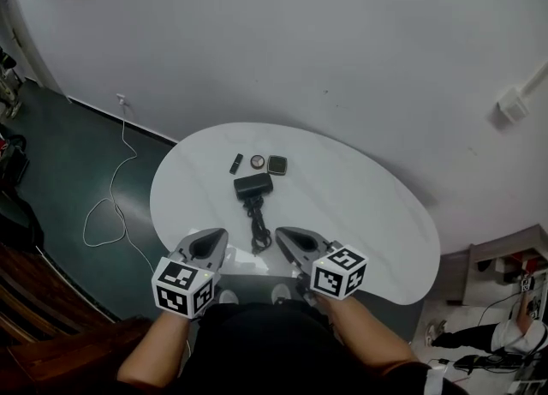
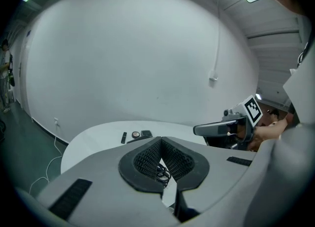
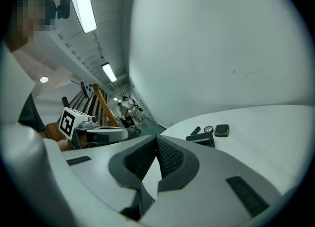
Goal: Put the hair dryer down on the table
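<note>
The black hair dryer [image 1: 253,185] lies on the white oval table [image 1: 368,213], its coiled cord [image 1: 257,229] running toward the near edge. Neither gripper touches it. My left gripper [image 1: 211,244] hangs at the table's near edge, left of the cord, its jaws shut and empty. My right gripper [image 1: 289,240] is level with it on the cord's right, also shut on nothing. In the left gripper view the closed jaws [image 2: 161,140] hide most of the dryer, and cord loops [image 2: 162,173] show below them. The right gripper view shows the dryer [image 3: 202,139] beyond its closed jaws [image 3: 156,140].
Behind the dryer lie a black stick [image 1: 235,163], a round compact [image 1: 258,161] and a square compact [image 1: 276,164]. A white cable [image 1: 111,205] trails over the dark floor from a wall socket [image 1: 121,98]. Dark wooden furniture [image 1: 34,316] stands at the lower left.
</note>
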Demonstrator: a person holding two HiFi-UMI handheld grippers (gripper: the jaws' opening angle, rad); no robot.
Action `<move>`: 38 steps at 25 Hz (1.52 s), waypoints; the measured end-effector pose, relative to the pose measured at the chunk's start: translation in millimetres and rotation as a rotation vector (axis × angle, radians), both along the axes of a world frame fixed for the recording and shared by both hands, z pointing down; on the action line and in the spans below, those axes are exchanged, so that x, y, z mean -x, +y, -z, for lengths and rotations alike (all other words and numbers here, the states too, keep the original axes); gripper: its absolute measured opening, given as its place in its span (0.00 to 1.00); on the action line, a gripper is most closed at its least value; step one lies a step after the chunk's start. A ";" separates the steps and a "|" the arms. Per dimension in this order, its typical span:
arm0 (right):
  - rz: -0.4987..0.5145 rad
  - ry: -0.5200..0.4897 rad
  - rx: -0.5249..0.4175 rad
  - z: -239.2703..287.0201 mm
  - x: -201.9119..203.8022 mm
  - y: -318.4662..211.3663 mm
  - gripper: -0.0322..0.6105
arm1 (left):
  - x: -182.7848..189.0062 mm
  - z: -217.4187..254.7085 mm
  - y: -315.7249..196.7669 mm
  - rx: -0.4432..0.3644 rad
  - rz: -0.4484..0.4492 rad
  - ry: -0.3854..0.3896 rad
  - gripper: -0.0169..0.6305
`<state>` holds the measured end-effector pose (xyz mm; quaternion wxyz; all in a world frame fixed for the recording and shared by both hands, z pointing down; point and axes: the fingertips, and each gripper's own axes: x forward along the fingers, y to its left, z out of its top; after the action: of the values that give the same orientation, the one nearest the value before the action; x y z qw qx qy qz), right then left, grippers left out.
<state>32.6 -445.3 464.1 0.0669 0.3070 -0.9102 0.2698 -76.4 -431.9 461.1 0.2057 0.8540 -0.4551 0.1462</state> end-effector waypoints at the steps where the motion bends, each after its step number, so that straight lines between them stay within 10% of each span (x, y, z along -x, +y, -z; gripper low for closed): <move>1: -0.012 -0.007 -0.008 4.4 -3.7 1.9 0.06 | -2.3 1.6 -0.4 -0.004 -0.007 0.001 0.04; 15: -0.138 0.029 -0.022 3.4 -65.8 5.2 0.06 | -12.4 1.5 0.4 -0.007 -0.040 -0.018 0.04; 38: -0.107 0.041 -0.007 -4.6 -52.2 7.0 0.06 | -11.5 1.6 2.4 -0.003 -0.021 -0.021 0.04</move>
<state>84.8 -438.3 468.7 0.0696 0.3611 -0.8918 0.2634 -64.9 -429.5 459.5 0.1979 0.8575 -0.4483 0.1568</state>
